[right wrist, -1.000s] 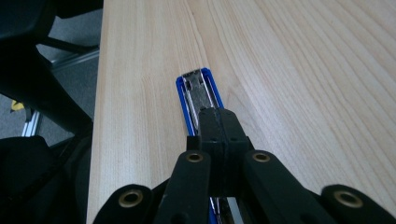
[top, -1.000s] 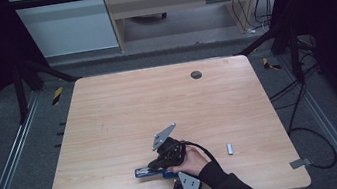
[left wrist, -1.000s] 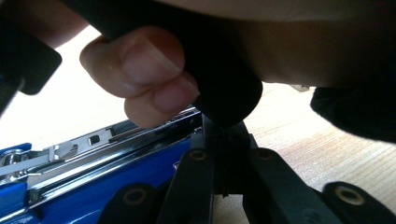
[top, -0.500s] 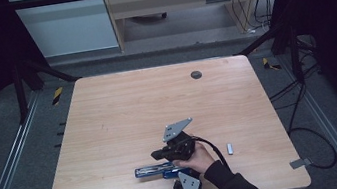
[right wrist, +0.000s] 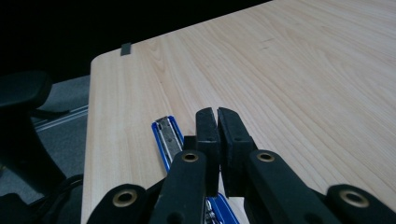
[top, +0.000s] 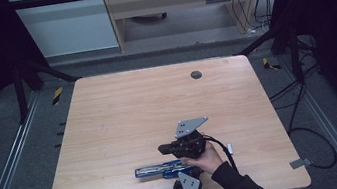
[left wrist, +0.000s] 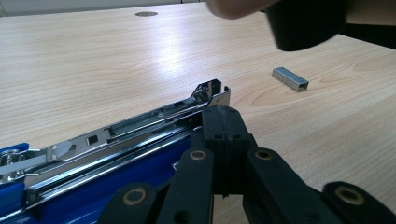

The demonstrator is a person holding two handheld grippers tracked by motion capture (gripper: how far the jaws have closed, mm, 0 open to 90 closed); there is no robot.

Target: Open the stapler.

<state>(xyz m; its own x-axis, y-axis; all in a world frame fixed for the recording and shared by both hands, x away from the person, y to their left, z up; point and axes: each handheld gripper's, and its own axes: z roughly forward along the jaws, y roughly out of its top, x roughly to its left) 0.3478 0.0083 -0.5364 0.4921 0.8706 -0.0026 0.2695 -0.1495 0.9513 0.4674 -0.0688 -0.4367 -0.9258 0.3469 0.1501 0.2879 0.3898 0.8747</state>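
Left tool (left wrist: 223,122) closed beside opened blue stapler (left wrist: 116,140), staple strip (left wrist: 290,78) nearby

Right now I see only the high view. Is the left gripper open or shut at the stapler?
Observer: Shut. In the left gripper view, the left gripper has its jaws together, with the tips by the front end of the stapler rail.
Operator: Is the stapler open?
Observer: Yes. Its metal rail is exposed above the blue base.
Operator: And the small grey thing to the right of it?
Observer: A staple strip. It lies flat on the table, apart from the stapler.
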